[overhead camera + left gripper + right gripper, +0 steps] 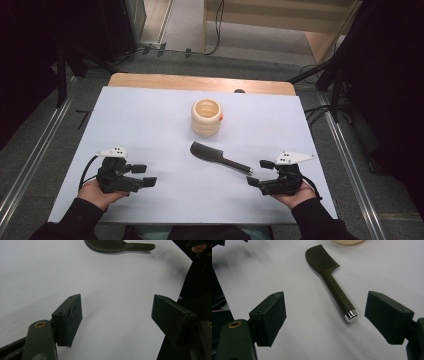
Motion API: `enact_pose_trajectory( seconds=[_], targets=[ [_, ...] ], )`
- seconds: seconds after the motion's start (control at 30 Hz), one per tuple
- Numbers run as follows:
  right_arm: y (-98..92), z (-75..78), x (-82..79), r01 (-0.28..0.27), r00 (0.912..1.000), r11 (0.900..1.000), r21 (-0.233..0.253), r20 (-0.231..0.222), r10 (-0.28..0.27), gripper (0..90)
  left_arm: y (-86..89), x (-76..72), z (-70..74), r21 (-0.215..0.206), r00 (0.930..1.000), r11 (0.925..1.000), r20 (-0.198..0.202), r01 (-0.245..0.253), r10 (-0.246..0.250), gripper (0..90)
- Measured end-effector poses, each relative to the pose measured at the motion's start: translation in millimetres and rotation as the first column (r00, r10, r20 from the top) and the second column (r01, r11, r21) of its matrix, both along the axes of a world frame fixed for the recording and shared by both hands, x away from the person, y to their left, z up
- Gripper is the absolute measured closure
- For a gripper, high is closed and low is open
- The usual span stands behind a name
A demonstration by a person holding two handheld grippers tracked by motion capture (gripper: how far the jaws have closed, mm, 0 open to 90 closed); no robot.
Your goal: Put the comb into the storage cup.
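A dark brown comb with a long handle and a silver end cap lies flat on the white table, near the middle. Its handle points toward my right gripper, which stands open just beyond the cap with nothing between its jaws. In the right gripper view the comb lies ahead, slightly right of centre. My left gripper rests open at the front left, well apart from the comb, whose head shows at the top of the left gripper view.
A cream ribbed cup with an orange spot on its side stands upright behind the comb. The table's wooden far edge shows beyond the white sheet. Dark stands and cables flank the table.
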State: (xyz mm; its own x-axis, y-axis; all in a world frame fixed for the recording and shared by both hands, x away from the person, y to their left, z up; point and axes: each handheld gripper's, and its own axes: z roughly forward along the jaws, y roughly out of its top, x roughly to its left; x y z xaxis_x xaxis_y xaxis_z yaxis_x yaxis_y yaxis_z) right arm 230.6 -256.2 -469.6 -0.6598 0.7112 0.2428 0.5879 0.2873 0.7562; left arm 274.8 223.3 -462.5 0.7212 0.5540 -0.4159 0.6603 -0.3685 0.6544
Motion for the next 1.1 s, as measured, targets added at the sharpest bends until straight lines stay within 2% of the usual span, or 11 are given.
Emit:
enact_pose_trajectory(
  seconds=[0.67,0.83,1.1],
  targets=[
    [-1.5,0.7,2.2,-0.005,0.9999,1.0,0.0,-0.01,0.005,16.8,-1.1,-0.2,-0.8,0.009,1.0,1.0,-0.005,0.004,-0.004,25.3],
    [-3.5,1.8,5.4,0.006,1.0,1.0,0.004,-0.007,-0.006,17.7,-1.4,0.0,-1.1,0.01,1.0,0.9999,-0.005,0.006,-0.006,25.3],
    [-6.9,2.6,19.5,0.054,0.9985,0.998,-0.012,0.006,-0.054,19.6,-0.9,0.8,-1.6,0.015,0.9999,0.9999,-0.008,0.008,-0.008,25.3]
  ],
)
